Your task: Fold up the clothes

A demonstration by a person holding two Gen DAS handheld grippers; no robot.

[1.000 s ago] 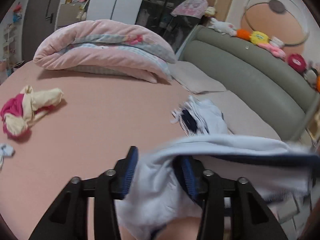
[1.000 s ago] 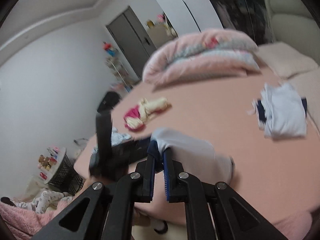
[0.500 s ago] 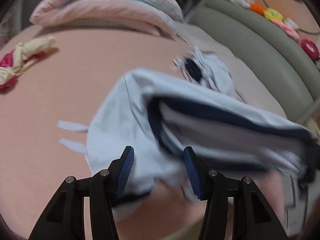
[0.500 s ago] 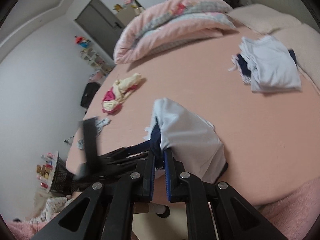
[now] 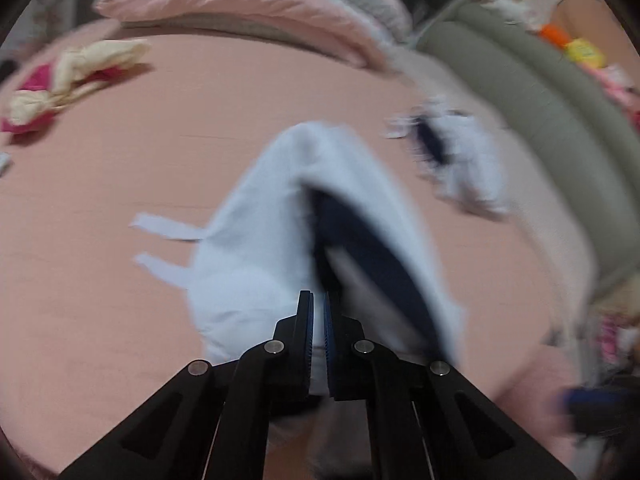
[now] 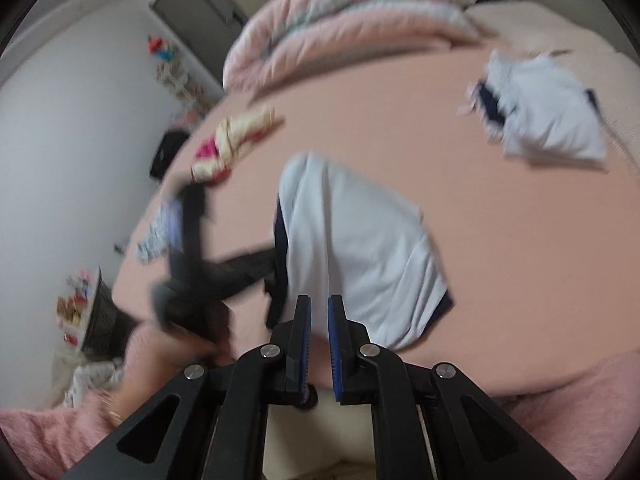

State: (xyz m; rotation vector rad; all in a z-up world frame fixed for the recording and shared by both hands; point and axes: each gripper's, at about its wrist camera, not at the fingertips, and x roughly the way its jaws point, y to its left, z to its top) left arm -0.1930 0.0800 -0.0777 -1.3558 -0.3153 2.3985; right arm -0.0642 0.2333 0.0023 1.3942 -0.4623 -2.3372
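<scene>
On the pink bed (image 6: 500,240), the pale blue garment (image 6: 360,248) with navy trim lies half doubled over, its long axis running away from both tongs toward the quilt (image 6: 340,12). The left tongs (image 5: 316,340) are clamped on its near edge. The right tongs (image 6: 319,344) sit just short of the hem, slightly parted and holding nothing.

Bed (image 6: 500,240) w/ pink sheet: pale blue garment (image 6: 360,248) near front edge, folded blue pile (image 6: 548,120) twd headboard side, pink-and-cream bundle (image 6: 232,144) far left, small patterned cloth (image 6: 156,232) at left edge, pink quilt (image 6: 340,16) at far end.
</scene>
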